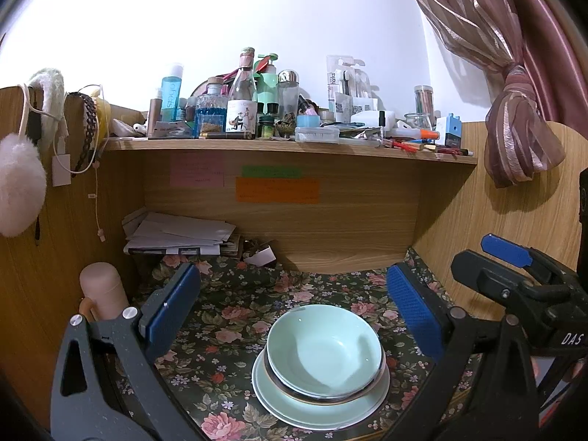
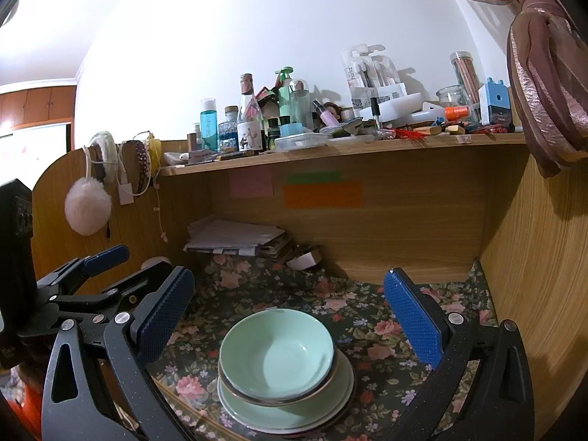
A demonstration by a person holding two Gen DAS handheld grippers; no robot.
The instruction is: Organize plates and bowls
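Note:
A pale green bowl (image 1: 323,349) sits nested in another bowl on a pale green plate (image 1: 294,408), all stacked on the floral tablecloth. The same stack shows in the right wrist view, with the bowl (image 2: 277,356) on the plate (image 2: 294,415). My left gripper (image 1: 294,312) is open and empty, hovering just behind and above the stack. My right gripper (image 2: 290,312) is open and empty, also behind the stack. The right gripper (image 1: 514,268) shows at the right edge of the left wrist view, and the left gripper (image 2: 95,275) at the left of the right wrist view.
A wooden desk hutch surrounds the stack, with side walls (image 1: 496,220) left and right and a shelf (image 1: 290,147) crowded with bottles above. A pile of papers (image 1: 180,235) lies at the back left. A pink cylinder (image 1: 103,290) stands at the left.

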